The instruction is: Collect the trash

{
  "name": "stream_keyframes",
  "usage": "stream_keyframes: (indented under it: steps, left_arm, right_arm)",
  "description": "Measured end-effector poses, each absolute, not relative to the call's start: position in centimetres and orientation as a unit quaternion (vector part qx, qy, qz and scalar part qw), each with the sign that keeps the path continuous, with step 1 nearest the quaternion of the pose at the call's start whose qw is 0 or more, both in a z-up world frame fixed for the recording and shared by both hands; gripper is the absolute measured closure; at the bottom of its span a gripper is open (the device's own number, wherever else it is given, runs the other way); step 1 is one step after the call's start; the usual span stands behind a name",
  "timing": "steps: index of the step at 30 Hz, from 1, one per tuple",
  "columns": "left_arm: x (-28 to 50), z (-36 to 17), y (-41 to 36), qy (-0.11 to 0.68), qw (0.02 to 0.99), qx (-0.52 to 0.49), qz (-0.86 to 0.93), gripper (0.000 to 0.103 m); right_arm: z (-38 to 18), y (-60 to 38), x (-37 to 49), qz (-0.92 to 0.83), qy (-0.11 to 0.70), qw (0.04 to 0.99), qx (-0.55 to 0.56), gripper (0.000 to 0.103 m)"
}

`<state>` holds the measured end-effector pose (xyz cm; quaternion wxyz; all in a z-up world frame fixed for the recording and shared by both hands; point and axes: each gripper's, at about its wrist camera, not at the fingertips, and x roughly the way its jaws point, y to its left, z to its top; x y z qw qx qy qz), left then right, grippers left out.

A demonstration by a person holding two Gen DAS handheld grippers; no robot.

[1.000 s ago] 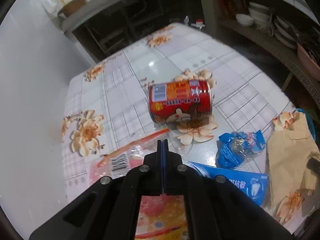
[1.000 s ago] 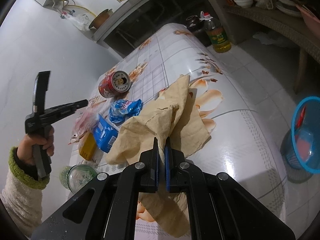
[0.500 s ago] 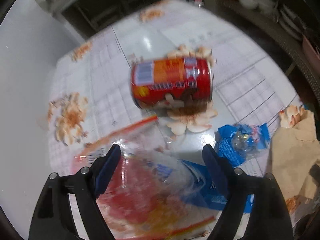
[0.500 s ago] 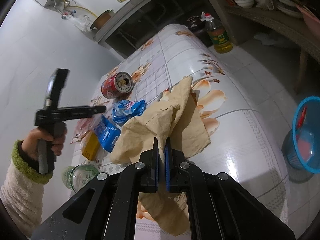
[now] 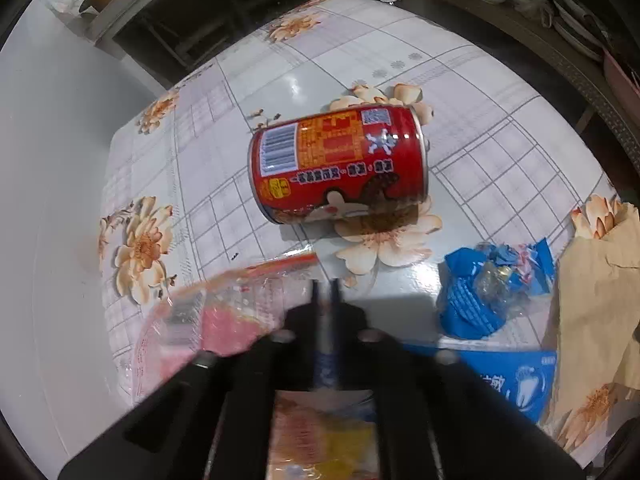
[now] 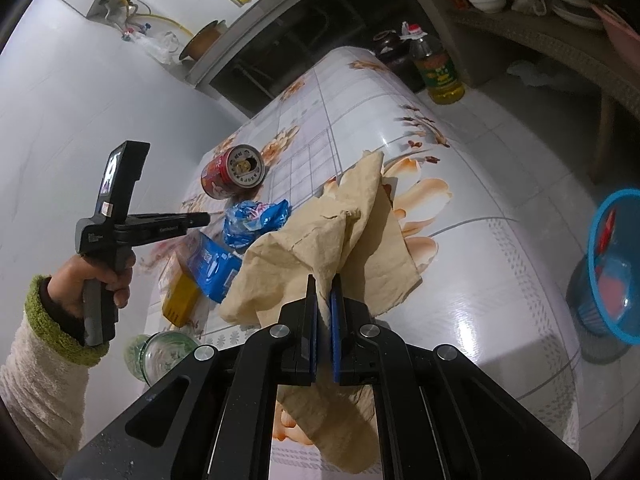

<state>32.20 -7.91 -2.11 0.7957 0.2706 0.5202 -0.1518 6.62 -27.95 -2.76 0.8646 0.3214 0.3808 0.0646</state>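
The left claw (image 5: 326, 292) has just snapped shut: half a second ago its fingers were spread wide over the clear wrapper (image 5: 224, 312), and now they are pressed together with a strip of film pinched between them. It has also dropped closer to the table (image 5: 460, 92) than a second ago. The blur around the fingertips makes the bite hard to judge, but the wrapper bunches up to the left of the tips and runs under them, so the pinch looks to have caught it. If so, this piece is ready to be lifted and carried to the bin.

The right claw (image 6: 324, 292) has not moved — fingers clamped on a fold of the tan paper (image 6: 360, 240), which hangs from the tips and drapes over the table edge.

Relative to the left claw, the red can (image 5: 338, 164) lies on its side straight ahead, apart from the tips. The crumpled blue packet (image 5: 492, 288) sits just ahead and to the right, and the flat blue box (image 5: 512, 372) lies close on the right, beside the claw's body. The tan paper is farther right again. From the right claw, the blue basket (image 6: 612, 264) — the likely bin — stands on the floor well off to the right, below table level.
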Motion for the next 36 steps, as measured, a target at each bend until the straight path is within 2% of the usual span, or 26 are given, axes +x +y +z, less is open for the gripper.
stream_keyframes:
  steps: [6,14,19,21,22,23,25,29,31,36]
  left_arm:
    - [31.3,0.0,-7.2,0.483,0.817,0.27,-0.16,0.103]
    - [28.2,7.2,-4.9,0.397,0.864,0.254,-0.181,0.103]
    - [26.5,9.6,-3.0,0.396,0.864,0.211,-0.227,0.103]
    - [25.5,9.5,-2.4,0.393,0.858,0.224,-0.245,0.102]
    - [25.0,9.3,-2.2,0.386,0.857,0.236,-0.247,0.097]
    - [24.5,8.9,-2.1,0.38,0.855,0.251,-0.249,0.085]
    - [23.1,7.6,-2.1,0.367,0.844,0.294,-0.257,0.068]
    - [20.6,4.5,-3.1,0.343,0.807,0.384,-0.289,0.052]
    - [20.0,3.0,-3.7,0.34,0.788,0.42,-0.296,0.049]
    - [21.6,0.4,-4.8,0.348,0.769,0.462,-0.274,0.049]
  right_arm:
    - [-2.2,-28.2,6.2,0.062,0.375,0.869,0.318,0.098]
    - [-1.5,-28.2,6.0,0.068,0.363,0.871,0.323,0.099]
    - [-1.1,-28.1,5.8,0.069,0.358,0.873,0.324,0.099]
    - [-1.0,-28.2,5.6,0.069,0.357,0.874,0.323,0.099]
    - [-1.0,-28.2,5.6,0.069,0.357,0.874,0.323,0.099]
    - [-1.1,-28.2,5.6,0.068,0.357,0.873,0.324,0.099]
    - [-1.3,-28.3,5.7,0.067,0.36,0.872,0.326,0.099]
    - [-1.5,-28.2,5.8,0.068,0.363,0.87,0.326,0.099]
    - [-1.6,-28.1,5.9,0.068,0.365,0.87,0.325,0.099]
    - [-2.1,-27.8,6.3,0.066,0.372,0.867,0.326,0.099]
